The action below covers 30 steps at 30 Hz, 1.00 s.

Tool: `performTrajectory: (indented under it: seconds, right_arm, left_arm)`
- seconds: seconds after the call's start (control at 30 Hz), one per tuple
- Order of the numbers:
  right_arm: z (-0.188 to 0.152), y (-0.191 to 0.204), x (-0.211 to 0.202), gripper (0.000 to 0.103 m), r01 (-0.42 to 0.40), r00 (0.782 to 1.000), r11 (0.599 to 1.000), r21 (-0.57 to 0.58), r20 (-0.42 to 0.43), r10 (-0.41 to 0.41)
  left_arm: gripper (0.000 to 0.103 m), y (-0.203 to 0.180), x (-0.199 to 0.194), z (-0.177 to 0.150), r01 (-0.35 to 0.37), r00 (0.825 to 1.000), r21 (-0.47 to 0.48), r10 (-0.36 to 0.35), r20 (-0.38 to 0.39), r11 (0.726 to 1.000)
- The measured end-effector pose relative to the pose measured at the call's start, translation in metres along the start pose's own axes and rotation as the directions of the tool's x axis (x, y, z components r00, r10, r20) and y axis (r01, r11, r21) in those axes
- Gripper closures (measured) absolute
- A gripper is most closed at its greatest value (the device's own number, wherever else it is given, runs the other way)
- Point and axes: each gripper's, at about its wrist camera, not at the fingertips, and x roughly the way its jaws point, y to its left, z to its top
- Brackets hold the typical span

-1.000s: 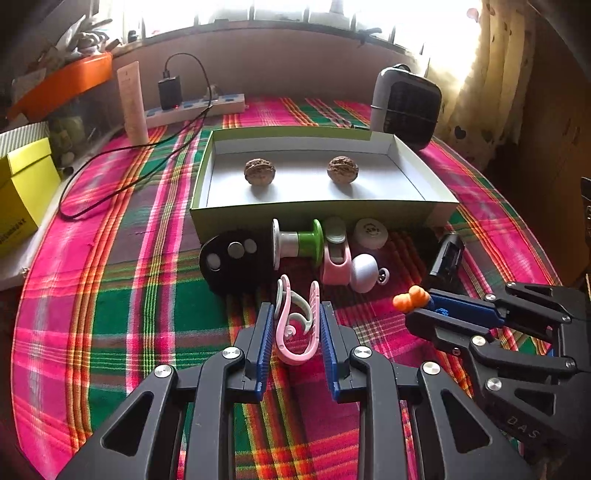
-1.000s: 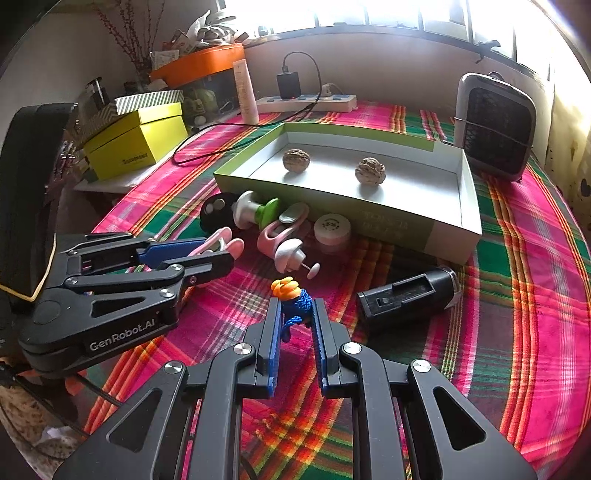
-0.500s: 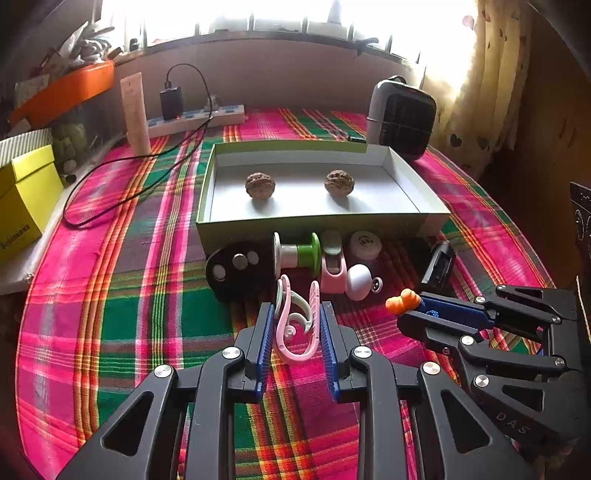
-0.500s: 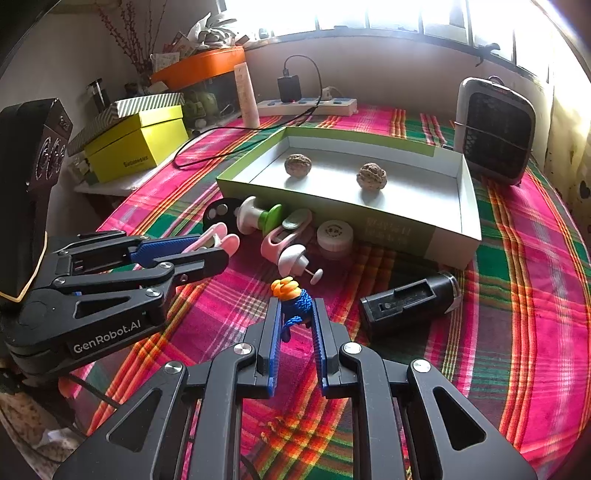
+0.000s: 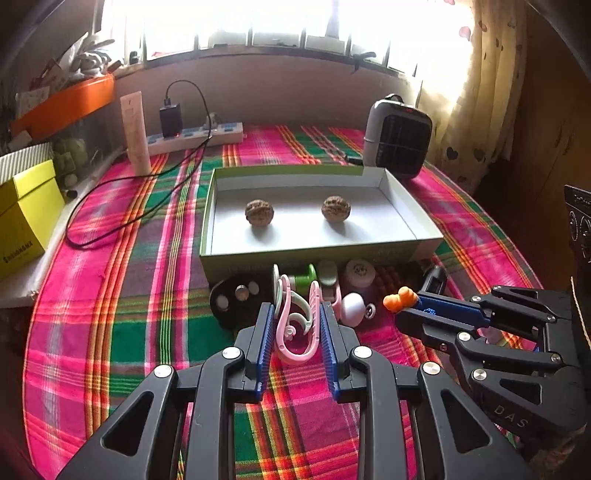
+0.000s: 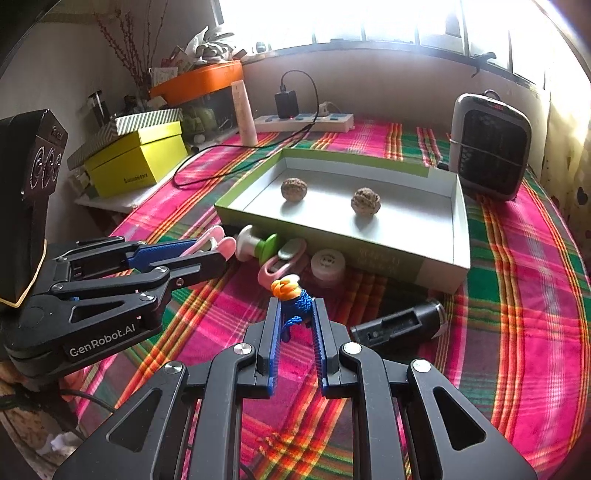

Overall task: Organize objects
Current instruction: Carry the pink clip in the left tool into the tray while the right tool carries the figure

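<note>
Right wrist view, plaid tablecloth (image 6: 517, 295), green-edged box (image 6: 369, 254), bright window (image 6: 369, 22).

Cloth, card, plastic and metal on one table

The tablecloth (image 5: 110, 295) is woven plaid cloth, matt. The box (image 5: 317, 254) looks like card, matt white inside. The two walnuts (image 5: 259, 212) have a rough, wrinkled shell. The pink clip (image 5: 297, 325) is smooth, slightly glossy plastic. The blue toy (image 6: 297, 302) is knotted cord. The left gripper (image 5: 297, 328) is black matt plastic with shiny metal rivets and ribbed blue pads (image 5: 266, 332).
</note>
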Motion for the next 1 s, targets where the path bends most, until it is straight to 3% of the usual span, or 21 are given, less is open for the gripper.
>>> performTrajectory:
  seconds: [1.0]
  right_arm:
    - [0.056, -0.046, 0.024, 0.086, 0.044, 0.999, 0.998, 0.050, 0.022, -0.045]
  left_arm:
    - [0.080, 0.010, 0.036, 0.061, 0.022, 0.999, -0.014, -0.021, 0.025, 1.000]
